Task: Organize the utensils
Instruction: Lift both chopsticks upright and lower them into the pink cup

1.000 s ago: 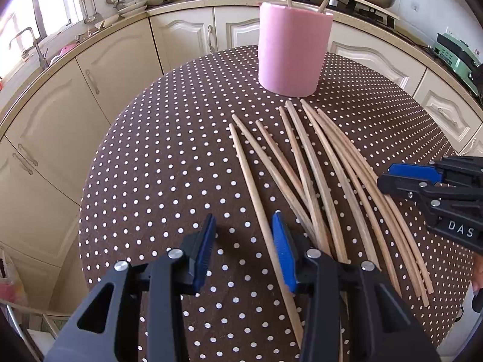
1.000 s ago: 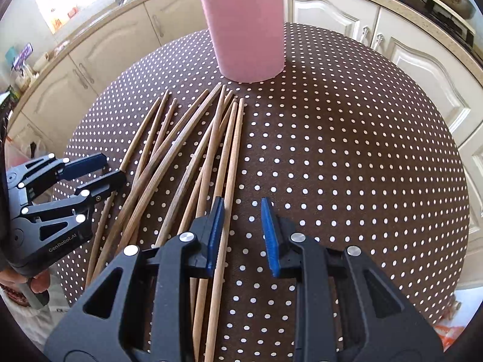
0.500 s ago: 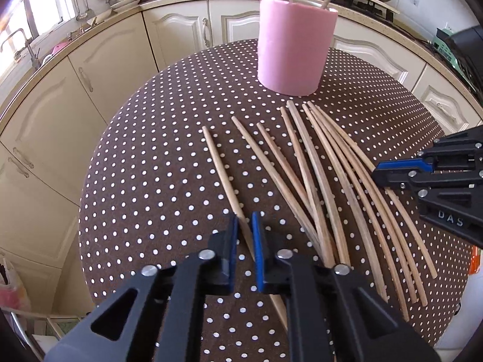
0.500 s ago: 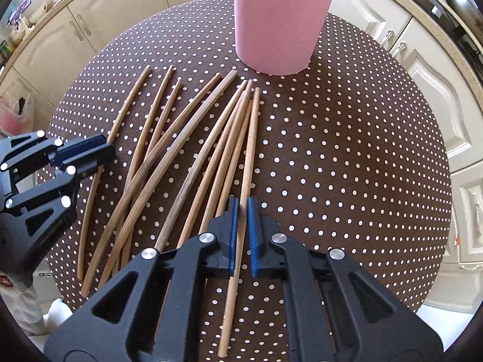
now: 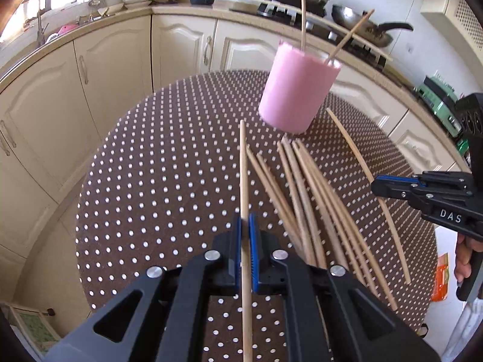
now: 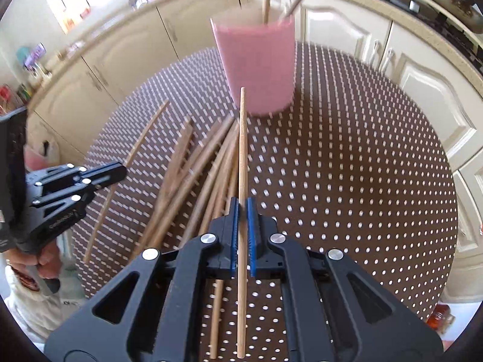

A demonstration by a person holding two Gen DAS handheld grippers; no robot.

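Observation:
My left gripper (image 5: 245, 220) is shut on a wooden chopstick (image 5: 243, 169) that points up toward the pink holder (image 5: 297, 87). The right gripper (image 6: 241, 203) is shut on another chopstick (image 6: 242, 138), its tip in front of the pink holder (image 6: 258, 60). Both sticks are lifted off the cloth. Two chopsticks stand in the holder. Several more chopsticks (image 5: 305, 187) lie fanned on the brown dotted tablecloth (image 5: 157, 181) between the grippers. In the left wrist view the right gripper (image 5: 377, 182) shows at the right with its stick (image 5: 351, 147); in the right wrist view the left gripper (image 6: 120, 170) shows at the left.
Cream kitchen cabinets (image 5: 99, 69) curve around the round table. A stove with a pan (image 5: 362, 30) and pot is behind the holder. A hand (image 5: 466, 256) grips the right tool's handle. An orange packet (image 5: 440, 274) lies beyond the table's right edge.
Both grippers went from open to shut, each on one chopstick, and both have lifted their sticks off the cloth and tipped up toward the holder.

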